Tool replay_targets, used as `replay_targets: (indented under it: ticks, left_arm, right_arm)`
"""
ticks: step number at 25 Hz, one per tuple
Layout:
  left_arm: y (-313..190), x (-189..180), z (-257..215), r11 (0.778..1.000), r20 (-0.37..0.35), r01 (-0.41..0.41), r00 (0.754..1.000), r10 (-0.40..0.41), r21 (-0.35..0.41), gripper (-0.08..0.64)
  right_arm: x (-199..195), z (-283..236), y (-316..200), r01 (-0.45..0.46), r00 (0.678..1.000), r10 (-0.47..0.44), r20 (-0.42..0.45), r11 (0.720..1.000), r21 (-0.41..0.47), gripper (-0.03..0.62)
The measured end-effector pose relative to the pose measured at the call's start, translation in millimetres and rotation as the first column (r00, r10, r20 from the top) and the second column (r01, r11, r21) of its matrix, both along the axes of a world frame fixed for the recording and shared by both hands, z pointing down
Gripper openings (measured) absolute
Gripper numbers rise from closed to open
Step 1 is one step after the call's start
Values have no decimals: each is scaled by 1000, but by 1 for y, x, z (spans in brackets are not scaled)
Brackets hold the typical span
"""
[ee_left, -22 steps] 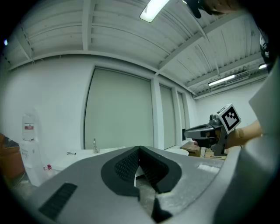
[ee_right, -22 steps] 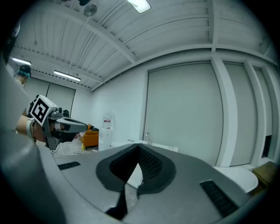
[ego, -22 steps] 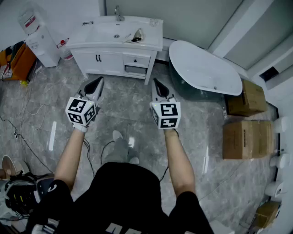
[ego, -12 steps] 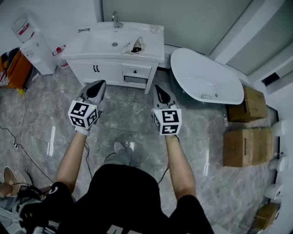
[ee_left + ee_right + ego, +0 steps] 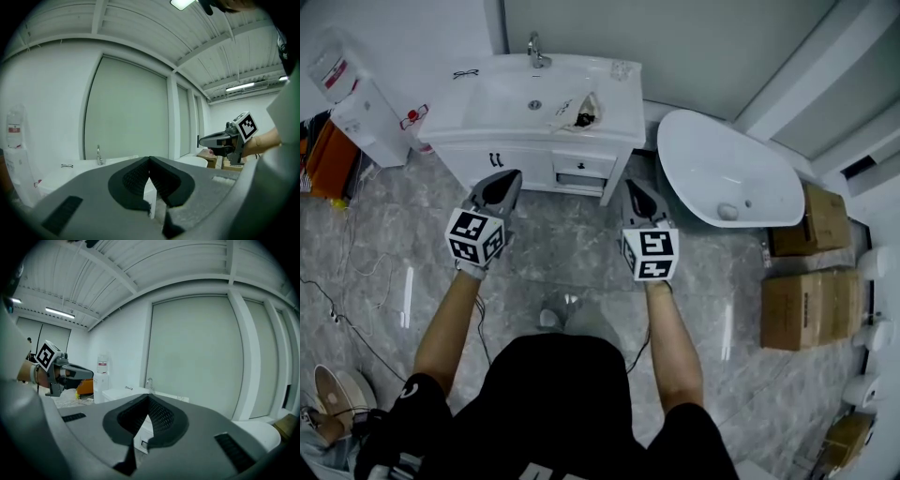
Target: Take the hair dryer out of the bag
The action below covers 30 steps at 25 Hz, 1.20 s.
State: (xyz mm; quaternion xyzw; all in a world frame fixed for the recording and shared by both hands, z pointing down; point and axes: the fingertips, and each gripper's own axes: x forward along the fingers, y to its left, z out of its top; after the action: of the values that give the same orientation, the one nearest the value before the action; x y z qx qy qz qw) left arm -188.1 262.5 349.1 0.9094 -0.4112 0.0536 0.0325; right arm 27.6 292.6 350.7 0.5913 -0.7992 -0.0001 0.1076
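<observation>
A crumpled pale bag (image 5: 579,111) lies on the right side of the white vanity top (image 5: 487,103), with a dark object showing in its open mouth; I cannot make out its shape. My left gripper (image 5: 508,178) is held out over the floor, just short of the vanity's front, shut and empty. My right gripper (image 5: 632,187) is level with it near the vanity's right corner, also shut and empty. In the left gripper view the closed jaws (image 5: 150,160) point at the vanity and the right gripper (image 5: 206,140) shows beside them. The right gripper view shows its own closed jaws (image 5: 149,399).
A white bathtub (image 5: 727,173) stands right of the vanity, with cardboard boxes (image 5: 811,295) beyond it. A water dispenser (image 5: 352,103) stands at the left. Glasses (image 5: 465,73) and a faucet (image 5: 534,49) are on the vanity top. Cables (image 5: 347,272) trail over the marble floor.
The vanity and bathtub sit lower and closer in the head view, so the person has stepped toward them. Both grippers stay shut, side by side.
</observation>
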Motion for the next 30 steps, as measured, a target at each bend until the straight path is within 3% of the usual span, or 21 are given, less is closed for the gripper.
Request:
replay_targets:
  ticks: [9,19,30]
  left_arm:
    - [-116,38,47,999,22,-16,1000,18,-52,-3]
    - [-281,99,86,995,52,27,998,-22,-101,-3]
    - [-336,114,137,977,75,99,993,-86,-190,-3]
  right_arm:
    - [25,37,-121,25,999,-24,24,999,-26,-6]
    - [41,63,-296,217,976,-217,9,972,-85,-6]
    - [53,98,-380,337,942,-333,48,930,-149,-6]
